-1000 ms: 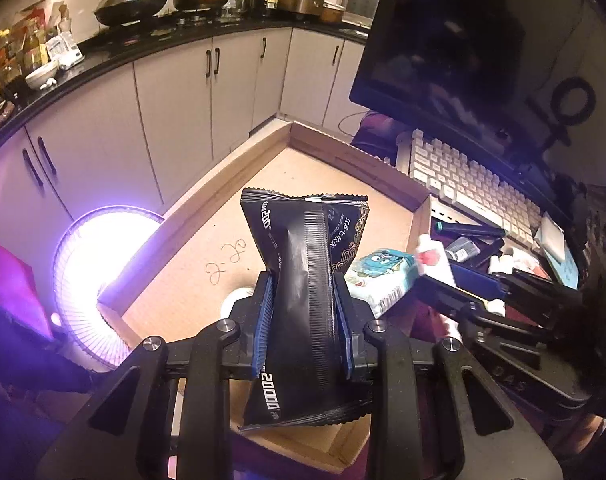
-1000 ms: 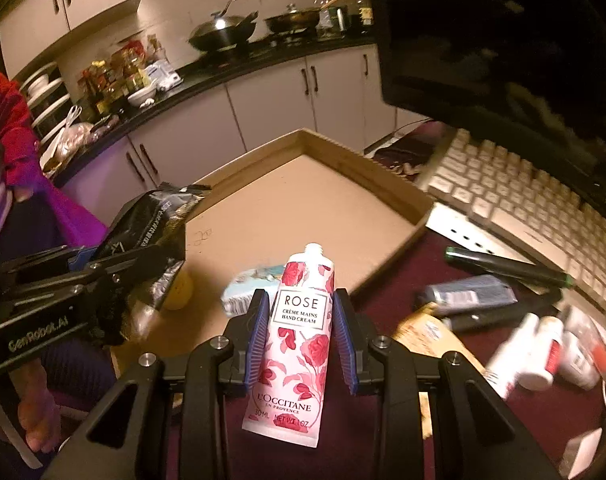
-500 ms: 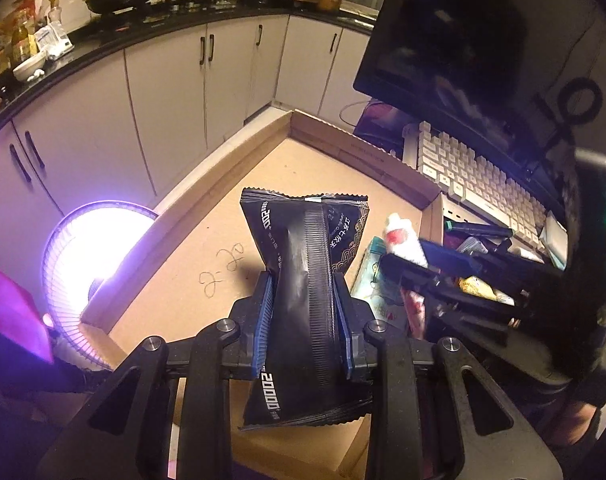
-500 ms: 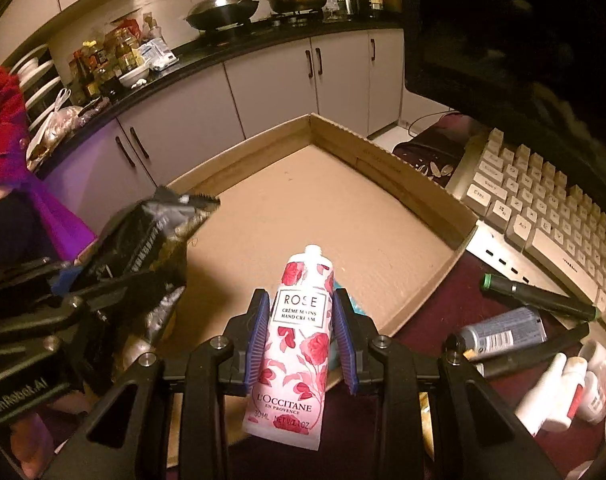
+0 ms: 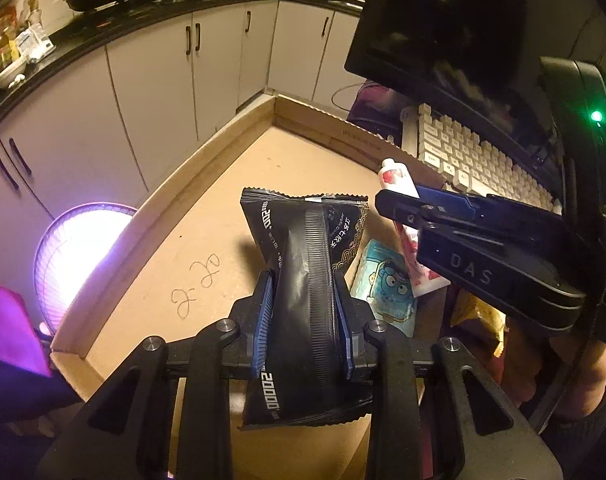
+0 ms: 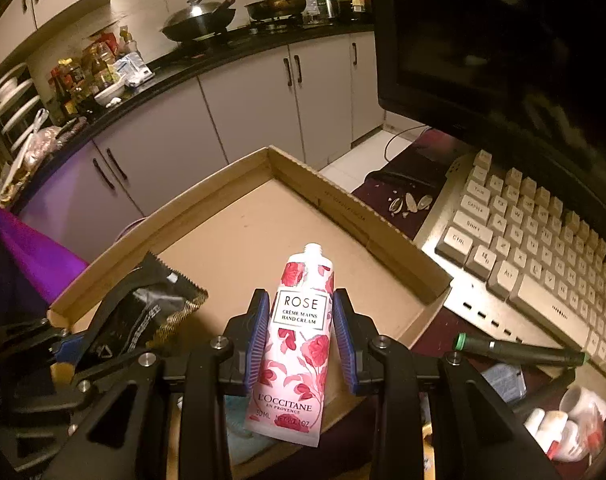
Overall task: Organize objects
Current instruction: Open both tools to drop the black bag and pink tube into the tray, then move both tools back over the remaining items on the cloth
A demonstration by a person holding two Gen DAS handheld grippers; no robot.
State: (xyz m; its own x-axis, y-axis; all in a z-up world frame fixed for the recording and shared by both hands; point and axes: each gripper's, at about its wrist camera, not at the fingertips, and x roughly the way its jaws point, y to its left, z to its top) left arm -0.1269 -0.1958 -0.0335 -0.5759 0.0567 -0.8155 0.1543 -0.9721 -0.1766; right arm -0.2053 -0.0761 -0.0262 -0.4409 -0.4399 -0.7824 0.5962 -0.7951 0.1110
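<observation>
Left wrist view: the left gripper [image 5: 305, 320] clamps a black packet [image 5: 309, 280] printed "20000", held above the cardboard tray [image 5: 223, 200].

Right wrist view: the right gripper [image 6: 301, 338] pinches a tube [image 6: 299, 344] reading "ROSE, L'OCCITANE", above the tray's near edge.
</observation>
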